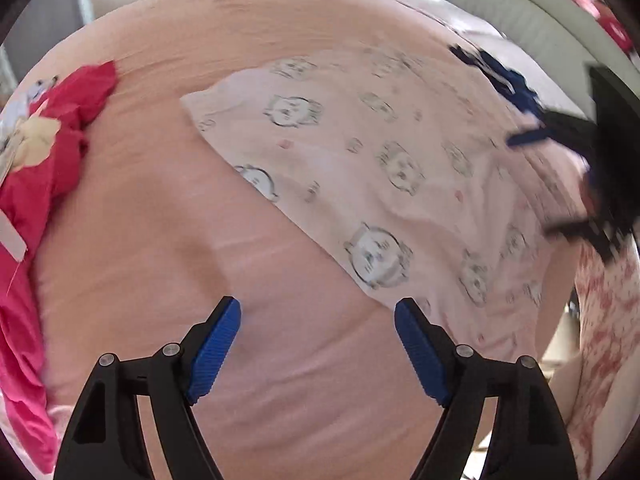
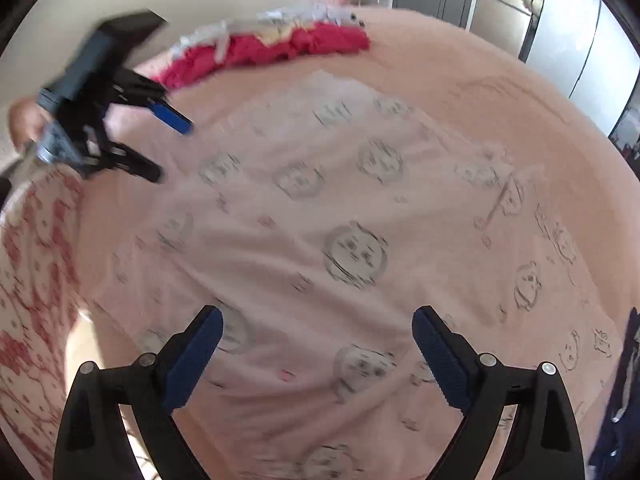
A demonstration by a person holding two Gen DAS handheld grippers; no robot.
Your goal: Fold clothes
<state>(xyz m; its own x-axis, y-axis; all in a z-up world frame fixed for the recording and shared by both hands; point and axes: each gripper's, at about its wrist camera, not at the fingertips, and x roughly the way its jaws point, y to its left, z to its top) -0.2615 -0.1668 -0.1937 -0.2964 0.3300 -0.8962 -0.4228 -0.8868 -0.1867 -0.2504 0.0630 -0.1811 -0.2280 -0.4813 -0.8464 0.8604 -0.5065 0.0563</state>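
A pale pink garment printed with grey cartoon faces (image 1: 372,184) lies spread on the peach bedsheet (image 1: 160,240); it also fills the right wrist view (image 2: 340,220). My left gripper (image 1: 318,320) is open and empty, hovering over the sheet beside the garment's near edge. It also shows at the left of the right wrist view (image 2: 172,148), open. My right gripper (image 2: 318,328) is open and empty above the garment. It also shows blurred at the right edge of the left wrist view (image 1: 532,184).
A crumpled red garment (image 1: 44,152) lies at the left of the bed, also seen in the right wrist view (image 2: 264,54). A dark blue garment (image 1: 504,76) lies beyond the printed one. The person's red-patterned clothing (image 2: 32,300) is at the bed's edge.
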